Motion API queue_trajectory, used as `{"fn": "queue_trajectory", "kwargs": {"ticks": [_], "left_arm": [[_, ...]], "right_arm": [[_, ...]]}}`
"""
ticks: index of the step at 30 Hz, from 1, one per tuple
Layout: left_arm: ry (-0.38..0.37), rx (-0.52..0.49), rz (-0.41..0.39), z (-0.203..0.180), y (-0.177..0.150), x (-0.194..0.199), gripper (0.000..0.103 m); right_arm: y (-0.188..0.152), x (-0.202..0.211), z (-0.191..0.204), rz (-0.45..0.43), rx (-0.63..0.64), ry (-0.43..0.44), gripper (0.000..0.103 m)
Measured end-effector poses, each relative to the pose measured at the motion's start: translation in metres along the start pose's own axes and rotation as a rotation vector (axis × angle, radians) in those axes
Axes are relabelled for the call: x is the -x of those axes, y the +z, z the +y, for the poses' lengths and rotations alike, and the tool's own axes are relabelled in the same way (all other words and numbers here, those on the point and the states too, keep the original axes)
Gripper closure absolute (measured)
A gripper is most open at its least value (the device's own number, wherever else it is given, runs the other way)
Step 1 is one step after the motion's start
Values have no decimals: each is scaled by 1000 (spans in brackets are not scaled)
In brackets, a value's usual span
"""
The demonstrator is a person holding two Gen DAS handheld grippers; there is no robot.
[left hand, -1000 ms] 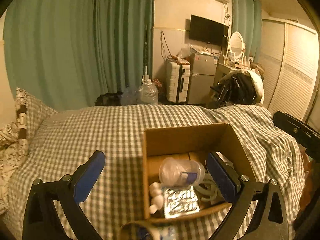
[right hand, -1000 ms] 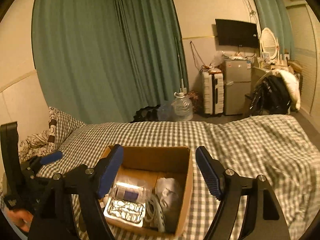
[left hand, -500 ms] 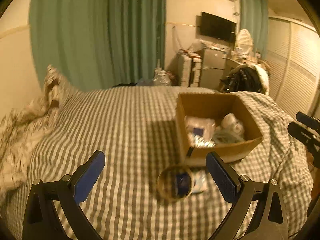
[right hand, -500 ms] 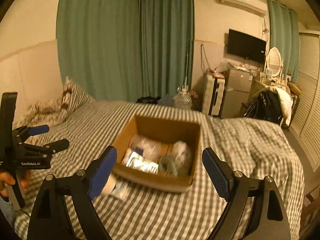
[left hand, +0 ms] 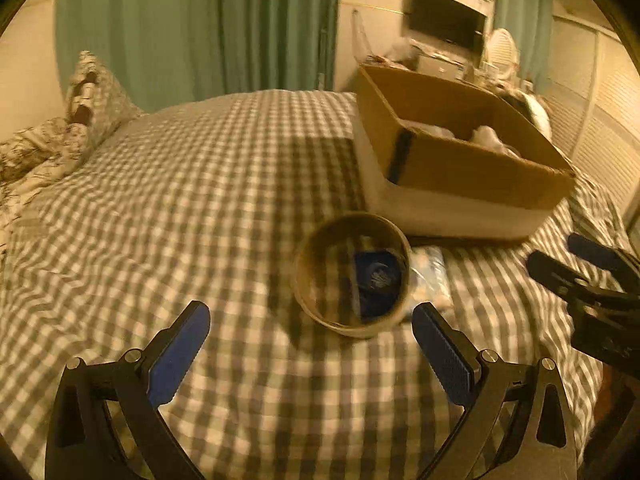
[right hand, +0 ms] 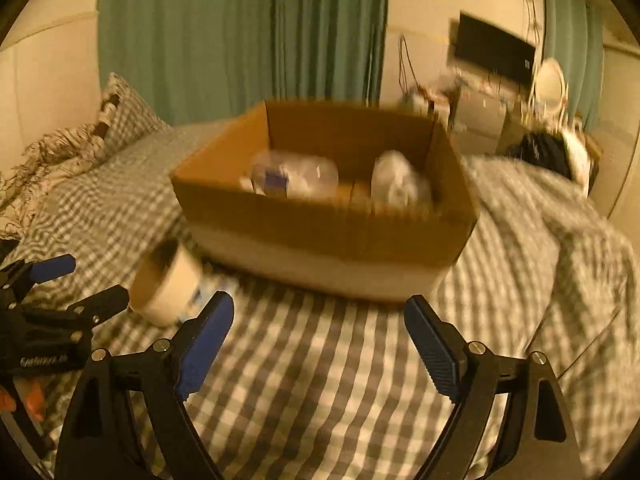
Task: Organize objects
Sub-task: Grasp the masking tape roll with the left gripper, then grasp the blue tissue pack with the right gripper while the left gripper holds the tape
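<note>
Both your grippers, left gripper point(left hand: 310, 346) and right gripper point(right hand: 318, 340), stay wide and empty; you've pulled back from over the box point(left hand: 472, 168), so the cup point(left hand: 352, 274) lying on its side on the bed point(left hand: 180, 200), just beside the box's near edge, now sits ahead for packing
</note>
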State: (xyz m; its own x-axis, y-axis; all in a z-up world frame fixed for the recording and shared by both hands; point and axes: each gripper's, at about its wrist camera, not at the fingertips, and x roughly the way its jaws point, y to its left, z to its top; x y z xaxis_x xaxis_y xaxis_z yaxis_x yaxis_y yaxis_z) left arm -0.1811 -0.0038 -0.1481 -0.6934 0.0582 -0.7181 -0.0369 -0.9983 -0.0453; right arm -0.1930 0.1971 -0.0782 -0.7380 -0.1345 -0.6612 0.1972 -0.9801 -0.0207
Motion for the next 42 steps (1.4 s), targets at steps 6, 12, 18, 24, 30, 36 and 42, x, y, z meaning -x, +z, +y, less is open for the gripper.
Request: {"fn": "queue_trajectory", "kwargs": {"ticks": [6,12,18,24,30,36,42], "left_arm": [[-98,31,8,-6,3,-11,0],[-74,51,33,-5,11,-43,0],[-129,103,71,0,7,-51,22],[-90,175,47,27,11,-12,23],[200,105,3,51,14,0,23],[195,145,20,63,9,-1,23],[159,177,37,68,8,-5,23]], "right_arm": [[-7,-7,2,16,7,10,16],[-10,-12,8,32,32,-6,16],[-11,-16,8,48,34,-23,16],[-11,-18,10,65,36,-19,16],[-4,-21,46,62,84,32,8],[-2,-51,97,119,151,48,5],[-4,-79,109,169,133,2,5]]}}
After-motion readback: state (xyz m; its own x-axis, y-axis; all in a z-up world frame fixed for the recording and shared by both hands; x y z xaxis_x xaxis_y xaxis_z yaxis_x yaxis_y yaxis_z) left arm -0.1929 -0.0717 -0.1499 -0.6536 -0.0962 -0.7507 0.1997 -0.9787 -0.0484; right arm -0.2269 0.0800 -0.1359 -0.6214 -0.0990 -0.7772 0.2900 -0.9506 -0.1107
